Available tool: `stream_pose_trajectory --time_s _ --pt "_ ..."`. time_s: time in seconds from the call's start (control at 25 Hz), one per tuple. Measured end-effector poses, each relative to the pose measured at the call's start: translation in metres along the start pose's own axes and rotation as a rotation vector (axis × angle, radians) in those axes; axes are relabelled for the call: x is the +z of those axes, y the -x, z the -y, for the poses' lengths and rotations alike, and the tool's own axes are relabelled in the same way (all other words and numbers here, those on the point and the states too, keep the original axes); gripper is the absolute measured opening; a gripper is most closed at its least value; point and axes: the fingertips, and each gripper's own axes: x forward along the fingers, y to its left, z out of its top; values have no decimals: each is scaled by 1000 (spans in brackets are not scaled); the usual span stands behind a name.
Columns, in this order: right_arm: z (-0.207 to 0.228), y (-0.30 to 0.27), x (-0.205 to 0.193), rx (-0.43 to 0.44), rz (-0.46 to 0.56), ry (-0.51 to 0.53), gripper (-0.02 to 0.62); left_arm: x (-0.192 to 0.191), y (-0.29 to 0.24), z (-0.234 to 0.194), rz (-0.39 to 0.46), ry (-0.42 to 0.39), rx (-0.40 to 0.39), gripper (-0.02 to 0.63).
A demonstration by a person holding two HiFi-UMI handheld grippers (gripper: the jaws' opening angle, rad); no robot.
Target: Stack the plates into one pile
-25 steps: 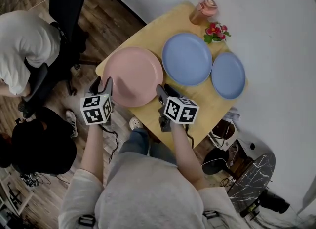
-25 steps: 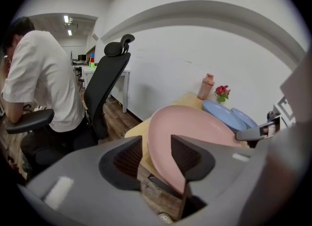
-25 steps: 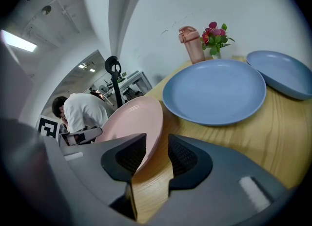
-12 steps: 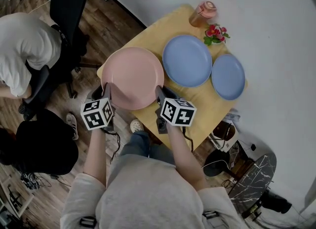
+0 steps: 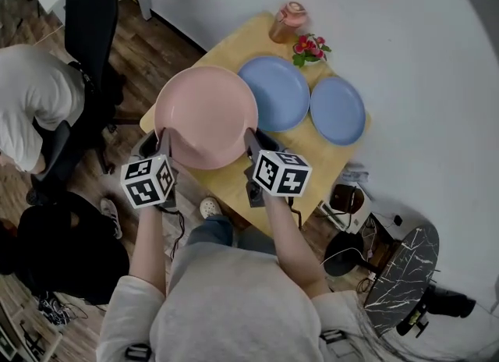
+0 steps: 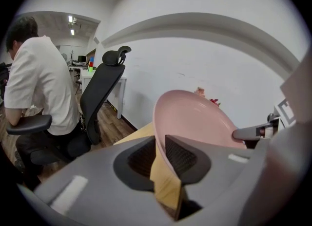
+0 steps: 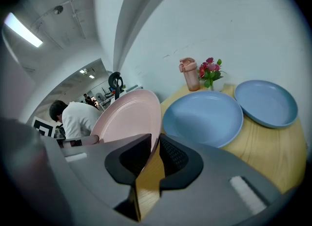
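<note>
As seen along the left gripper (image 6: pixel 161 144), clenched on the near-left rim of the pink plate (image 5: pixel 205 115), one ribbed pad on each face of the edge. Closing with the right gripper (image 7: pixel 155 147) on the near-right rim of that same plate, rim between those jaws and pinched by them. Held between the two marker cubes, tilted in both gripper views, over the near-left part of the yellow wooden table (image 5: pixel 308 164). Near edge out past the table's border in the head view, far-right edge covering a sliver of the large blue plate (image 5: pixel 274 94). Flat on the wood just right of that one: small blue plate (image 5: pixel 337 110), rims close, touching or not impossible to tell. At the far corner, upright, a pink tumbler (image 5: pixel 285 21), and just beside it a small bunch of red flowers (image 5: pixel 309 47) near the far rim of the large blue plate. Off to the left on the wooden floor (image 5: pixel 168 37): a black office chair (image 6: pixel 100 93) and, next to it, a seated person in a white shirt (image 6: pixel 41 88).
</note>
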Motion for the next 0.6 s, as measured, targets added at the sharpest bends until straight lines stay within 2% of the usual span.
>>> stream_pose_trajectory --time_s 0.32,0.6 --pt "44 49 32 -62 98 -5 57 22 -10 70 38 -45 -101 123" --pt "90 76 55 -73 135 11 57 27 -19 128 51 -54 -120 123"
